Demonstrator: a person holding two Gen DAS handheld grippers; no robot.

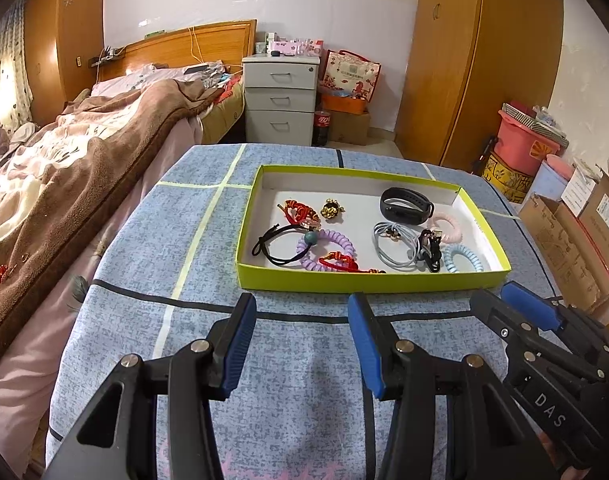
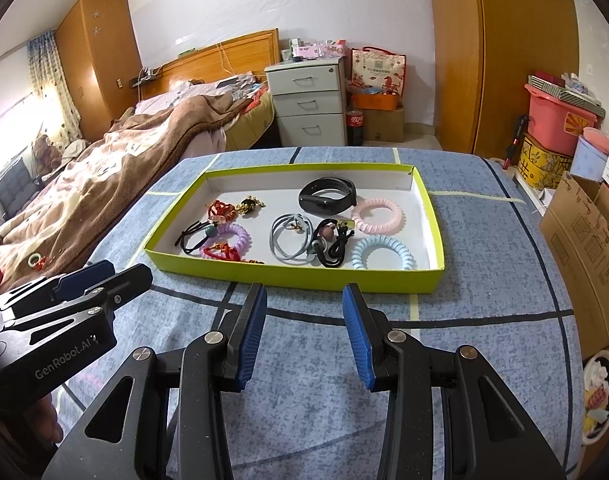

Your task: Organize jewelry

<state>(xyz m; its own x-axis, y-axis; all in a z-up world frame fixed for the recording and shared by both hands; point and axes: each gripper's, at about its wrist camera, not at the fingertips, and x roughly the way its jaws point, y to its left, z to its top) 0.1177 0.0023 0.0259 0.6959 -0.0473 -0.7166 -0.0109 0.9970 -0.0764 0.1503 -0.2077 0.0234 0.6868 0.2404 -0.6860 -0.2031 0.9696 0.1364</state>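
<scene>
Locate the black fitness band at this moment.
The black fitness band lies inside the green-rimmed tray, toward its far right, just behind the pink coil hair tie.

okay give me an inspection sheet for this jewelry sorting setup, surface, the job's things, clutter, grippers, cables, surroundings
Surface: blue checked cloth over the table, flat.
Job's things: green tray holds a black wristband, pink coil tie, light blue coil tie, purple coil tie, grey hair ties, red cords and a gold charm.
Clutter: a green ring with red beads lies on the bed blanket, outside the tray.
Grippers: left gripper and right gripper both open, empty, short of the tray.
Cables: nothing seen on the table.
Surroundings: bed, drawer unit, wardrobe, cardboard boxes.
</scene>
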